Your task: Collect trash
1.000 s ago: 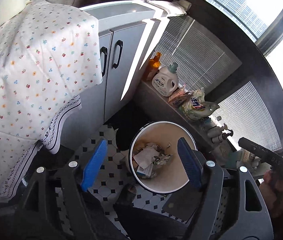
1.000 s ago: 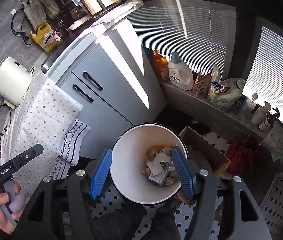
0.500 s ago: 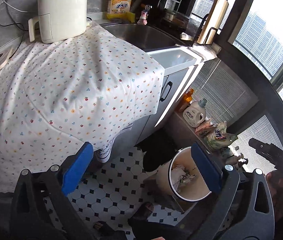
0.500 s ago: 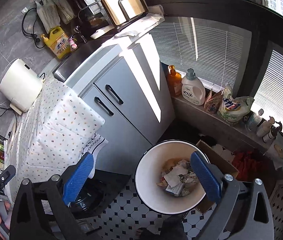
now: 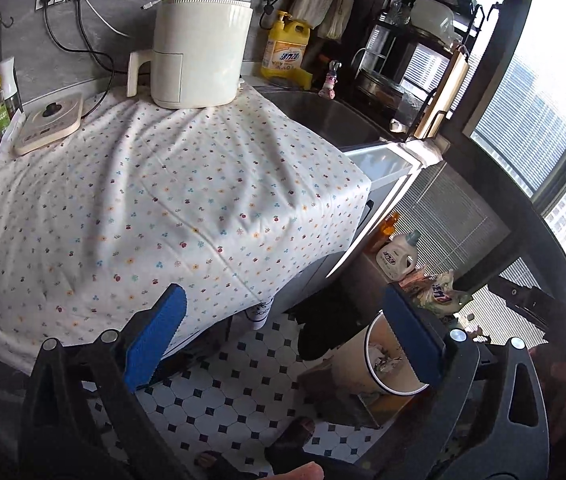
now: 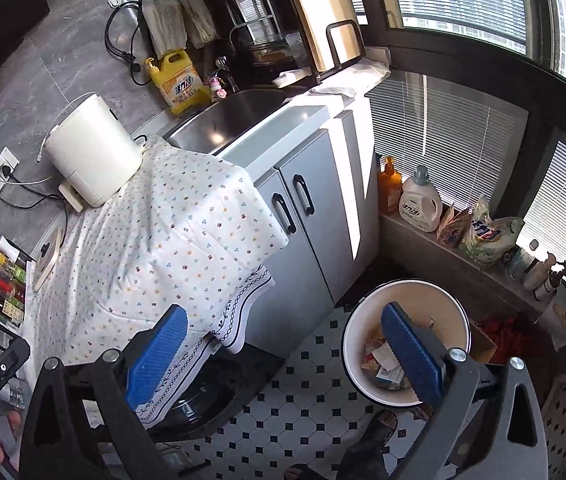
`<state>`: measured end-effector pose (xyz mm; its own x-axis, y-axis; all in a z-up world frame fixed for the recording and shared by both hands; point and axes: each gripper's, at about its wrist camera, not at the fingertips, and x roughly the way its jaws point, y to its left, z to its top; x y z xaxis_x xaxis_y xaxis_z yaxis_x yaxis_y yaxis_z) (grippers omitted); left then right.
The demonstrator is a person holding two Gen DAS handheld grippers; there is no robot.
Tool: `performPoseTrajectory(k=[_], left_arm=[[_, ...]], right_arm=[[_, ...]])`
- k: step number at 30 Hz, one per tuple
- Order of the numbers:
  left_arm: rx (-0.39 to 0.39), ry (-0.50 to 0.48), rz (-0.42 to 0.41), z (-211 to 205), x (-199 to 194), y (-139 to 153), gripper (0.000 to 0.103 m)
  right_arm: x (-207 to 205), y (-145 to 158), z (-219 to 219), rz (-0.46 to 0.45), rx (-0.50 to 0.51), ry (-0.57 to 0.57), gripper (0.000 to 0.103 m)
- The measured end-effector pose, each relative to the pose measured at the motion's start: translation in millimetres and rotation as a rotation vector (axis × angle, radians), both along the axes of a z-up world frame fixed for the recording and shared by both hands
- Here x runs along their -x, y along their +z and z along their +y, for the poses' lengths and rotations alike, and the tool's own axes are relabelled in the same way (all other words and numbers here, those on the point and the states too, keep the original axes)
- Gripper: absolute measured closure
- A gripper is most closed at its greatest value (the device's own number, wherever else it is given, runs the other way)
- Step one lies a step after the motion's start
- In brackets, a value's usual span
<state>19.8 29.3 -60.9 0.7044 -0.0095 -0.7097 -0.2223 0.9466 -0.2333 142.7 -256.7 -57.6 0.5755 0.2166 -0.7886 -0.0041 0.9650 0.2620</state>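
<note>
A white round bin (image 6: 439, 296) stands on the tiled floor by the grey cabinet, with crumpled paper trash (image 6: 381, 360) in it. In the left wrist view the same bin (image 5: 353, 368) sits low at the right, partly behind a finger. My left gripper (image 5: 283, 340) is open and empty, high above the floor beside the cloth-covered counter (image 5: 155, 208). My right gripper (image 6: 283, 354) is open and empty too, well above the bin, its right finger (image 6: 411, 354) crossing over the bin's mouth in the picture.
A white appliance (image 5: 199, 52), a flat scale-like device (image 5: 49, 122) and a sink (image 6: 227, 116) are on the counter. Detergent bottles (image 6: 419, 200) and bags line the window ledge. A cardboard box (image 6: 483, 344) lies behind the bin. A sandalled foot (image 6: 375, 428) stands on the floor.
Both grippers have opened wider and risen away from the bin, which now looks smaller. The views have swung up onto the counter with the floral cloth.
</note>
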Motion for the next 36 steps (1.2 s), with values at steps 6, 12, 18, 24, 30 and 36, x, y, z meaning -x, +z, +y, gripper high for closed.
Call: performPoseTrajectory(k=[6,12,18,24,30,36], left_arm=[[-0.003,0.020,-0.040,24.9,33.3,17.4,0.006],[-0.021,0.039,-0.082,46.0,70.8,30.9,0.006],[-0.064,0.053,-0.136,58.4,104.0,43.8,0.006],[-0.070,0.096,-0.173,73.8,127.8,54.2,0.006],[-0.074,0.114,-0.189,84.1,137.4,58.8,0.006],[-0.075,0.113,-0.207,86.1,138.5,63.3,0.006]], right_arm=[[32.5,25.4,35.8,-0.049,0.009,0.014,0.008],[62.1,41.6,61.7,-0.087,0.017,0.022,0.008],[90.1,54.3,82.2,-0.143,0.019,0.035,0.008],[106.5,63.9,101.7,-0.171,0.020,0.061,0.008],[114.7,71.5,117.5,-0.194,0.015,0.081,0.008],[117.7,78.7,122.0,-0.216,0.018,0.090,0.008]])
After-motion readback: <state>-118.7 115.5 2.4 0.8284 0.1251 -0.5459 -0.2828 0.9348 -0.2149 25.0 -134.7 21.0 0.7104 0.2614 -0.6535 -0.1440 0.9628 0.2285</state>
